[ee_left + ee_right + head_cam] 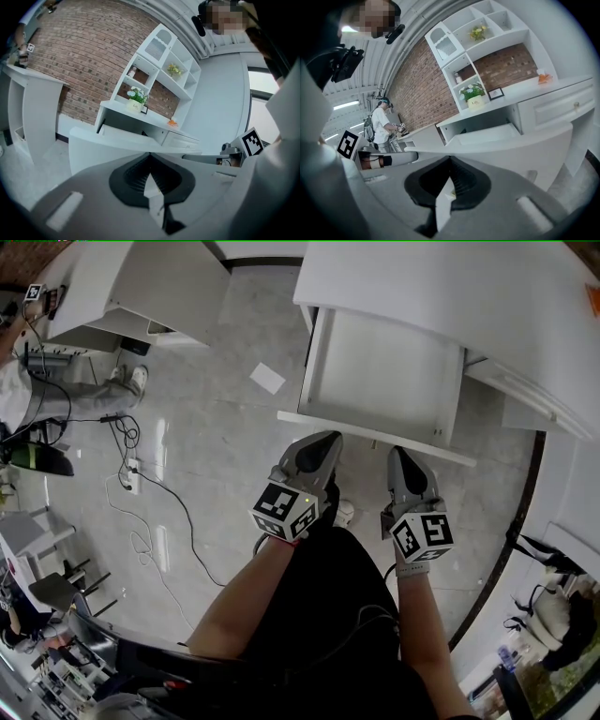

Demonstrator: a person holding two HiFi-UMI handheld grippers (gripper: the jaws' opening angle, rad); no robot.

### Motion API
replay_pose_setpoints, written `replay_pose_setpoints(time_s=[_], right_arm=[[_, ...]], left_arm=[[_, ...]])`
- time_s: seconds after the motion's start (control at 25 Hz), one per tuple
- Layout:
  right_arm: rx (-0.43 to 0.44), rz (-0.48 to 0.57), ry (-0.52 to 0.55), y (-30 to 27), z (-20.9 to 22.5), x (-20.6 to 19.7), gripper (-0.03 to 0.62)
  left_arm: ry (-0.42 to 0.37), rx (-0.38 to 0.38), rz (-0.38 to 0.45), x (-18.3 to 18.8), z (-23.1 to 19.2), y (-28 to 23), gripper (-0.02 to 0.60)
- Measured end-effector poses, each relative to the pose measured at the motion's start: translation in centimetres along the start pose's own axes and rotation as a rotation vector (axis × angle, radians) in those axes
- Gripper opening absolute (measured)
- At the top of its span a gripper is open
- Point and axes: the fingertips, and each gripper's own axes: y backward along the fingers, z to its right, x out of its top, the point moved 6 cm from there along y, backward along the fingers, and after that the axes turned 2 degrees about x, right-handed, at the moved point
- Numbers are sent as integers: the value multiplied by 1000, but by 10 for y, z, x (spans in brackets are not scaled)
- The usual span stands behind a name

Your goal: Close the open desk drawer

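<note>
Two empty tools, jaws together, left tool [323,441], right tool [399,456], tips at open drawer [384,371] front.

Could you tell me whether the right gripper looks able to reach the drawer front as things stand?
Probably yes: the right gripper, jaws together, is right up at the drawer front with nothing between them; actual contact is unclear.

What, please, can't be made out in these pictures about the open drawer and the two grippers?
- Contact: in the head view the left gripper and right gripper end at the drawer front; touching or short, unclear. In both gripper views the shut jaws themselves cover that spot.
- Drawer's rear: under the desktop, head view.
- Print on the flower pot: too small, both gripper views.
- Orange item: cut by the head view's right edge.
</note>
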Motion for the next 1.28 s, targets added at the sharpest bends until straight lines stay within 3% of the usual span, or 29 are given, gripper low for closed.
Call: replay_pose_setpoints(time_s=[1.28], right_arm=[[-47,-6,-41,-37,19,27,2]], left_arm=[[62,-25,-30,27,-22,-38,2]])
